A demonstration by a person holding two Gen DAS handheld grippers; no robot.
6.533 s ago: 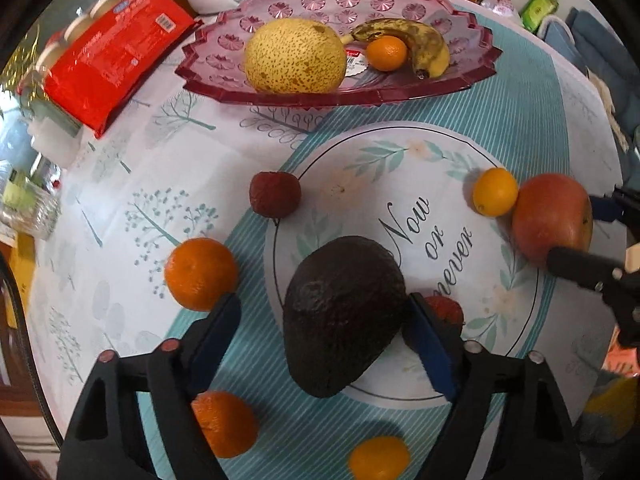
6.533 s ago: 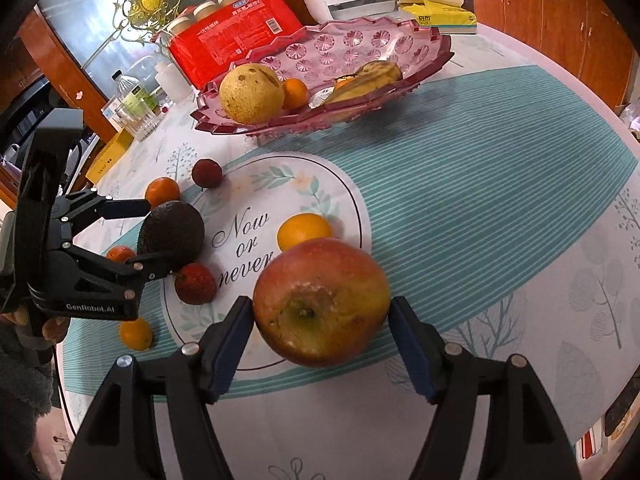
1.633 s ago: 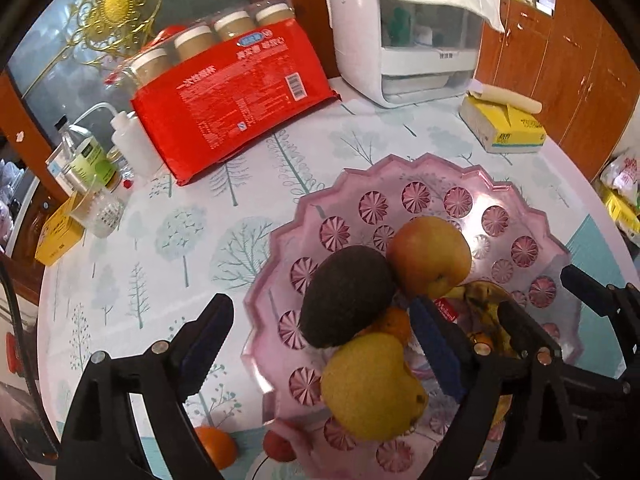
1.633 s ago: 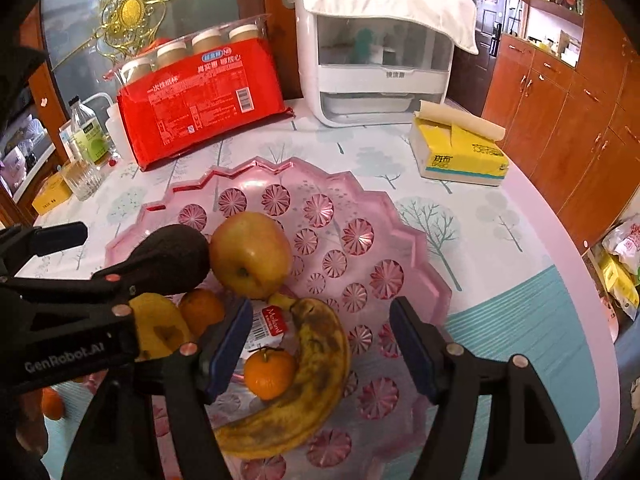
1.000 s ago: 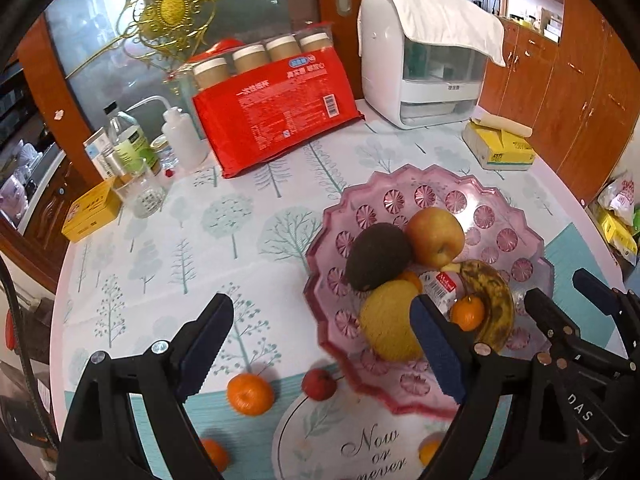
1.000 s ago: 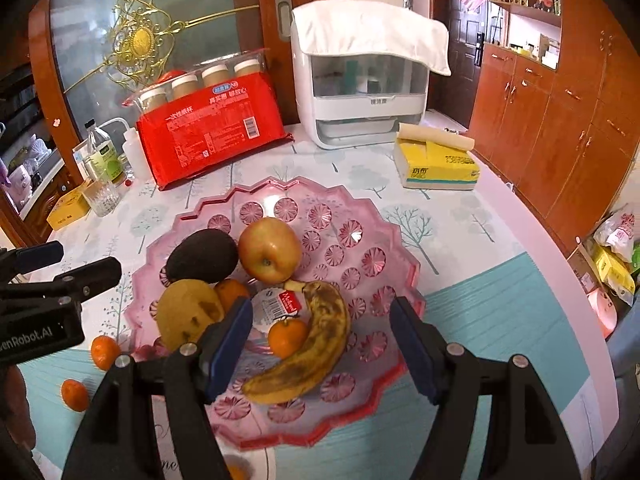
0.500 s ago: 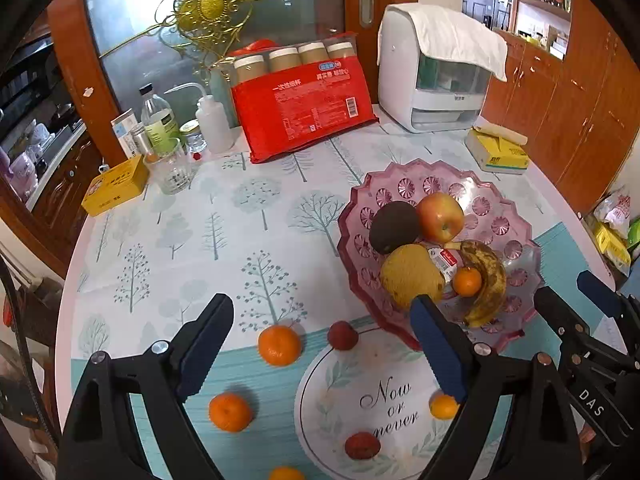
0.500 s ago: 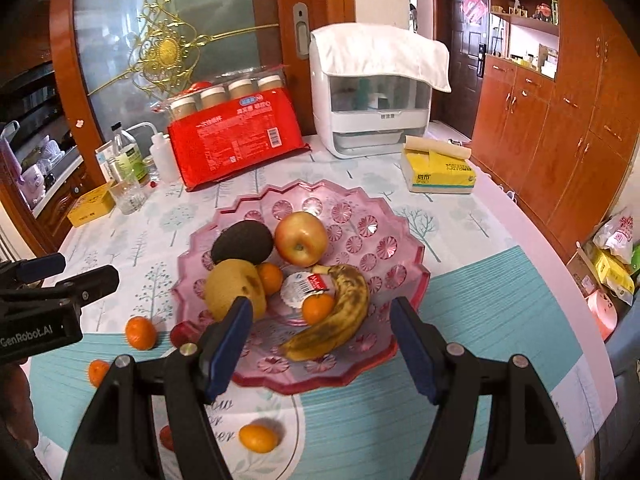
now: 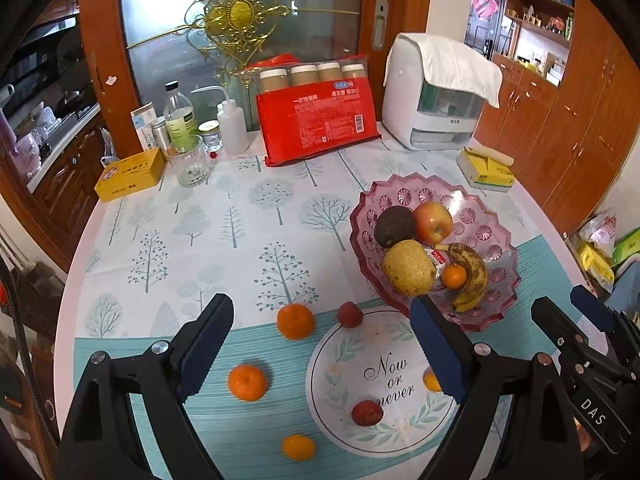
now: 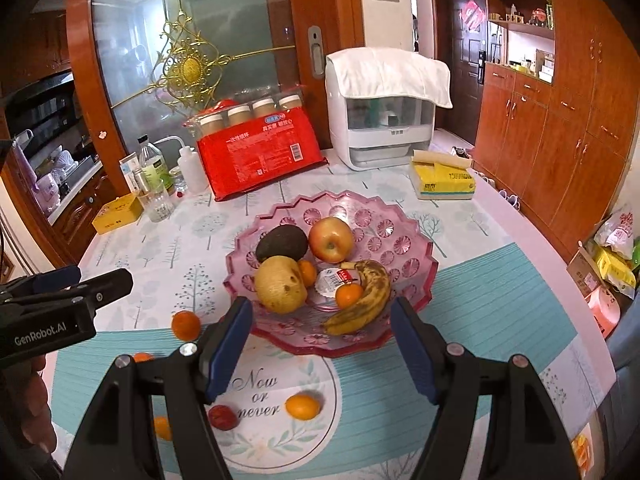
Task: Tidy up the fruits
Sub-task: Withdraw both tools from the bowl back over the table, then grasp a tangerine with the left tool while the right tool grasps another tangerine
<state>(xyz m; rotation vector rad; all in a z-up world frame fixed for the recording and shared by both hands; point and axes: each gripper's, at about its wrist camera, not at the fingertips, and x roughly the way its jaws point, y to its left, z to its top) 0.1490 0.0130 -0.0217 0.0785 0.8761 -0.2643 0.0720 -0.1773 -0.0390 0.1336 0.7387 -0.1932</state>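
Several fruits are already sitting in the pink fruit tray (image 10: 416,264); we are judging the job partly done, with small oranges (image 9: 295,321) and red fruits (image 9: 350,314) lying loose on the patterned tabletop (image 9: 240,216). We are holding our left hand-held gripper (image 9: 320,350) and right hand-held gripper (image 10: 320,344) spread and empty before wooden cabinets (image 10: 560,128).

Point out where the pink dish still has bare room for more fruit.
The pink dish is bare along its back and right side, behind the apple and right of the banana. Its left front is crowded: avocado, pear, and small oranges by a sealed cup.
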